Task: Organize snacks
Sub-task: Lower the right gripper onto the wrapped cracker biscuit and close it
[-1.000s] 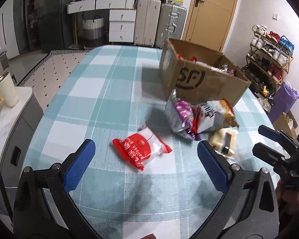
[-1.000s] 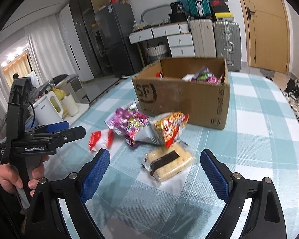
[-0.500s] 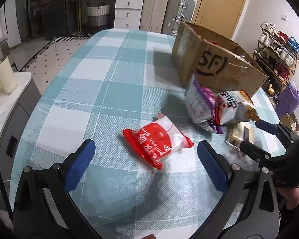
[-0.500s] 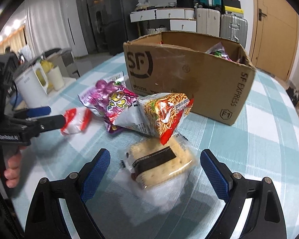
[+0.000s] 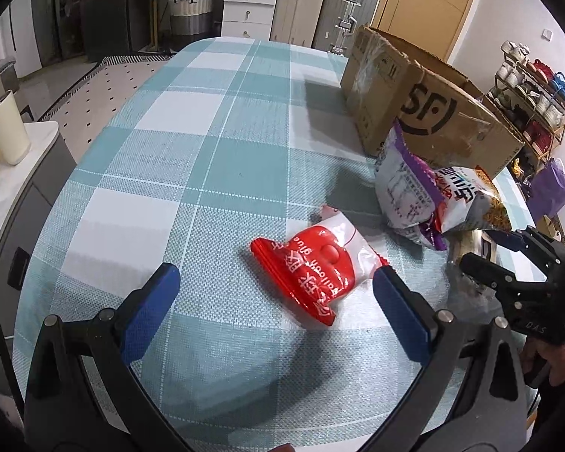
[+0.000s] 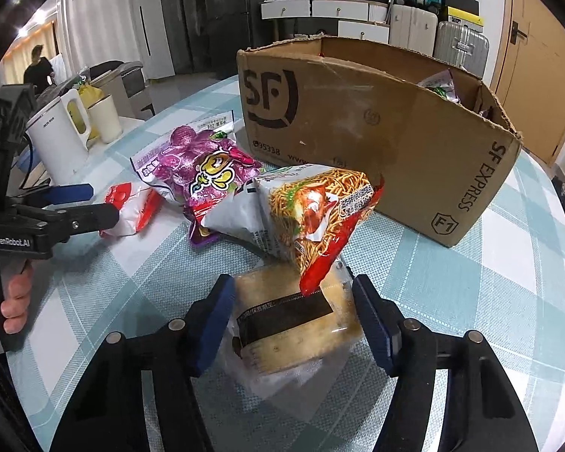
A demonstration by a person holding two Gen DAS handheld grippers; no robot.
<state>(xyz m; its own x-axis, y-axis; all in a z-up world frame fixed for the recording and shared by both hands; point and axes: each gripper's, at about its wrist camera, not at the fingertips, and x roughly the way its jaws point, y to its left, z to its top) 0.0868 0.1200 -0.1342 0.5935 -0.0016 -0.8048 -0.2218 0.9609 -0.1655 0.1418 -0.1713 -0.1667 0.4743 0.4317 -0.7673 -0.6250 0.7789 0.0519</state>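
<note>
A red and white snack packet lies on the checked table, just ahead of my open left gripper and nearer its right finger. My right gripper has its jaws closed in on both sides of a clear-wrapped cracker pack that rests on the table. A noodle snack bag overlaps the pack's far end, with a purple bag beside it. The open SF cardboard box stands behind them with snacks inside. The red packet also shows in the right wrist view.
A white kettle and cups stand on a side cabinet left of the table. The table edge curves along the left. Suitcases and drawers stand at the far wall, a shoe rack at the right.
Both grippers have moved forward and down toward the snacks. The right gripper's jaws have narrowed from wide open to either side of the cracker pack. The left gripper stays open.
</note>
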